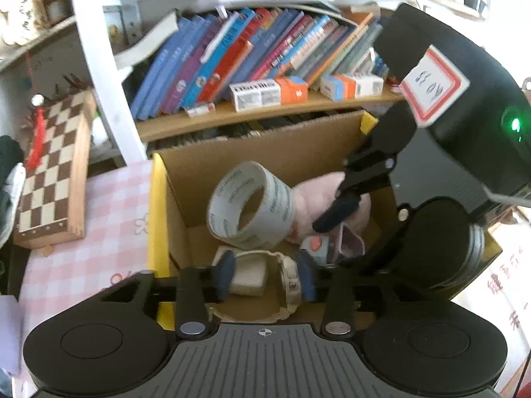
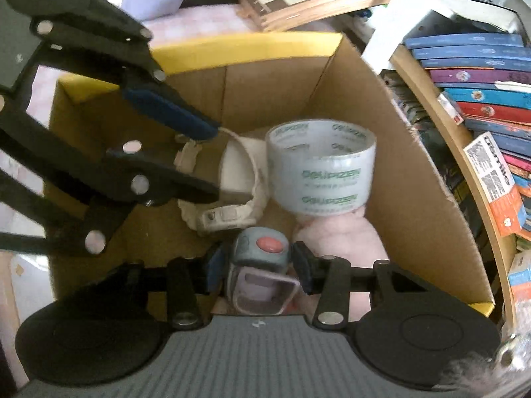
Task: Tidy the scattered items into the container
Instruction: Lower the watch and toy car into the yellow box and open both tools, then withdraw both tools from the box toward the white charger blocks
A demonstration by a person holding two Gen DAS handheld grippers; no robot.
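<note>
- The open brown cardboard box with yellow flap edges (image 2: 415, 152) sits on the pink checked tablecloth (image 1: 99, 219), pushed against the bookshelf edge; it is the container, and everything handled is already inside it.
- The fat roll of clear printed packing tape (image 2: 322, 165) leans on a soft pink plush toy (image 2: 351, 235) by the box's shelf-side wall, likely just where it was dropped.
- The left gripper (image 1: 265, 273) reaches into the box with its 2 blue pads either side of the cream plastic wristwatch (image 1: 285, 278), jaws apart and seemingly not pressing, which looks like a release.
- The right gripper (image 2: 254, 267) straddles the small grey gadget with a red button and lilac clip (image 2: 262, 265) low in the box; its pads sit close, but whether they pinch it I cannot tell.
</note>
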